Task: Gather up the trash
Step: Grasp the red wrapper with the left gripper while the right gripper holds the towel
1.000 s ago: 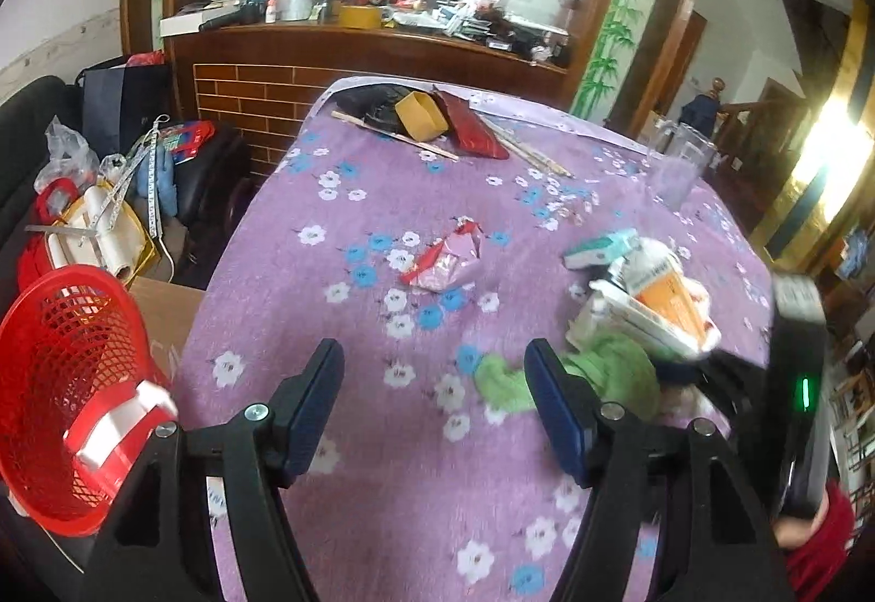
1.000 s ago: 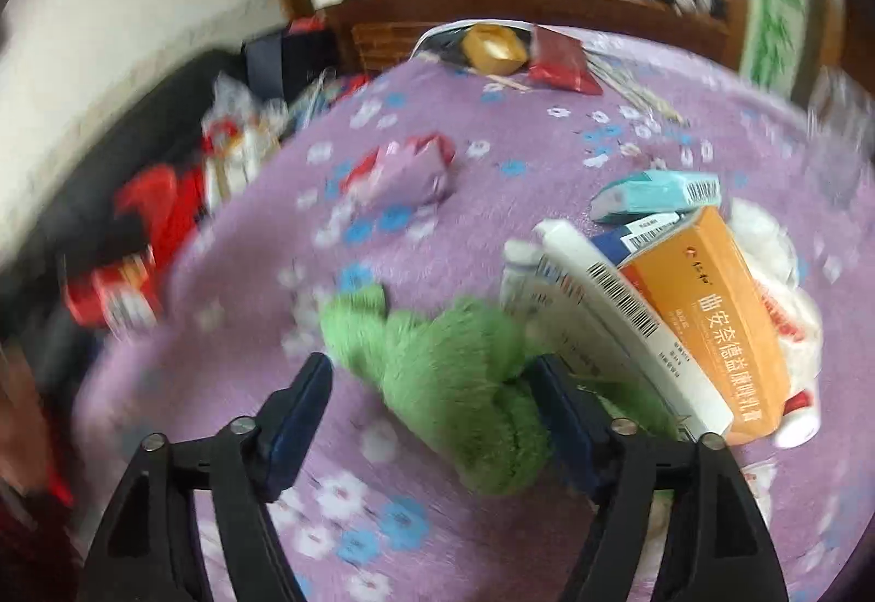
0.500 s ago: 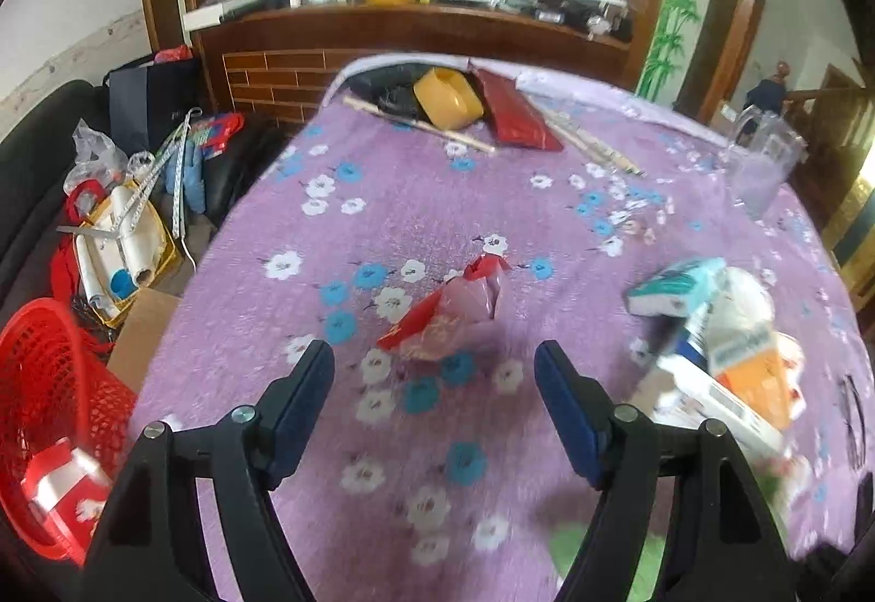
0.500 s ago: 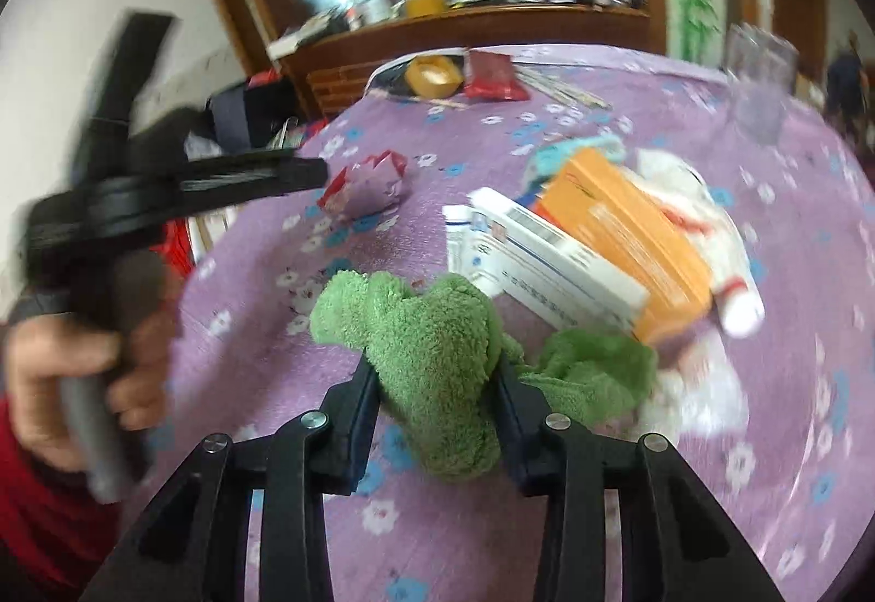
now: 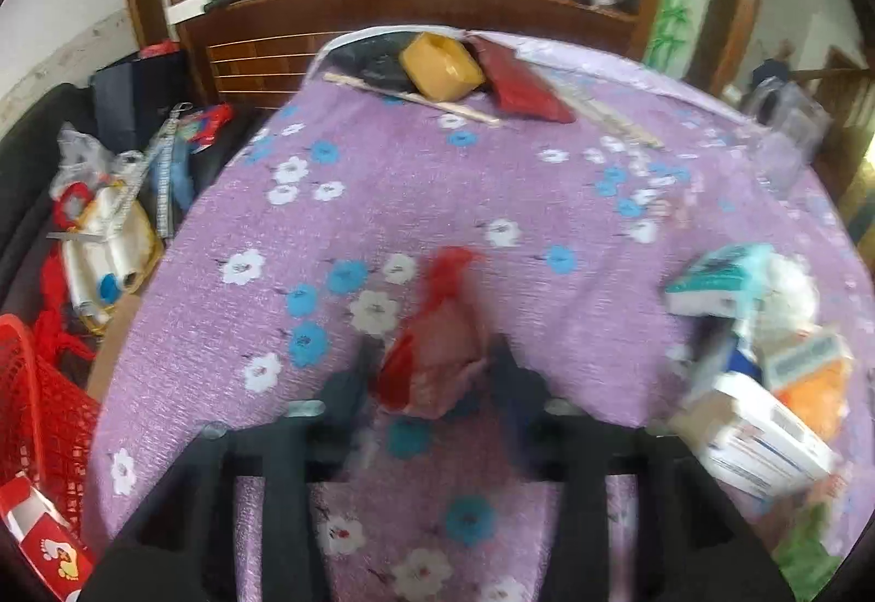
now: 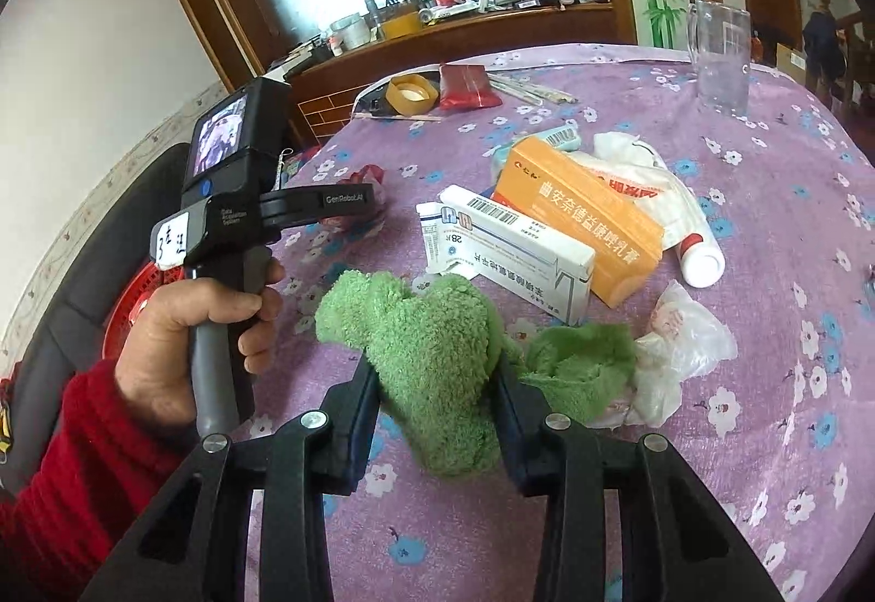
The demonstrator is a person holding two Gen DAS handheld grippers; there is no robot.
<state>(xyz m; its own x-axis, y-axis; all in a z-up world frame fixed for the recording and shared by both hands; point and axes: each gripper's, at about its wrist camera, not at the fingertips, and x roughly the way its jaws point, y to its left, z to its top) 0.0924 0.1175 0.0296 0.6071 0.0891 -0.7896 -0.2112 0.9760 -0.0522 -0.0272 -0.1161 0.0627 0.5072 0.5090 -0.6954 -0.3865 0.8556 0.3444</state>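
- Two grippers, each pinching one piece of trash on the purple flowered tablecloth (image 6: 765,383).
- Far left, off the table edge: the red plastic mesh basket (image 5: 38,399) — the likely drop point, nearest the left hand.
- Left gripper (image 5: 432,383) has just been closing and now squeezes the crumpled red-and-pink plastic wrapper (image 5: 437,350), whose long axis points away from the fingers.
- Right gripper (image 6: 437,394) clamps the fuzzy green cloth (image 6: 437,356) — medicine boxes lie just beyond.
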